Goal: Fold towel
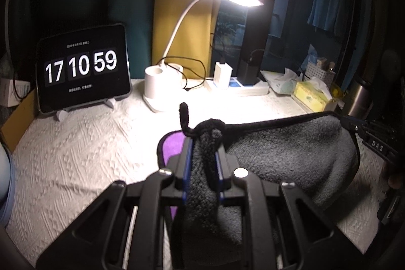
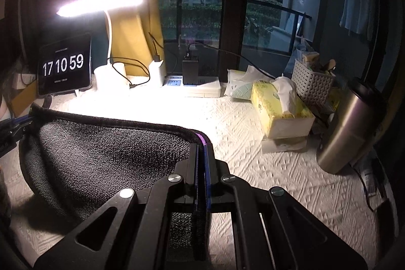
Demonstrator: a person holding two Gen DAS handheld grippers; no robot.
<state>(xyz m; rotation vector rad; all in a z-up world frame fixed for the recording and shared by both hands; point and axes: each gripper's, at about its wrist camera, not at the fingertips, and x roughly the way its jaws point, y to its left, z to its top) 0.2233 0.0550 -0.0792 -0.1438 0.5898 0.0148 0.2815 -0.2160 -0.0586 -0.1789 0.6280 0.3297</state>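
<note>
The towel (image 1: 286, 151) is grey with a black hem and a purple underside. It hangs lifted between my two grippers above the white textured table cover (image 1: 76, 156). My left gripper (image 1: 203, 141) is shut on one bunched corner, with a black loop sticking up above the jaws. My right gripper (image 2: 201, 146) is shut on the other corner, and the towel (image 2: 106, 153) sags to the left of it. The right gripper also shows at the right edge of the left wrist view (image 1: 374, 141). The left gripper shows at the left edge of the right wrist view (image 2: 15, 125).
At the back stand a tablet clock (image 1: 83, 70), a lit white desk lamp (image 1: 162, 87) and a power strip with chargers (image 1: 240, 85). A yellow tissue box (image 2: 281, 110), a white basket (image 2: 311, 82) and a steel flask (image 2: 346, 125) stand on the right.
</note>
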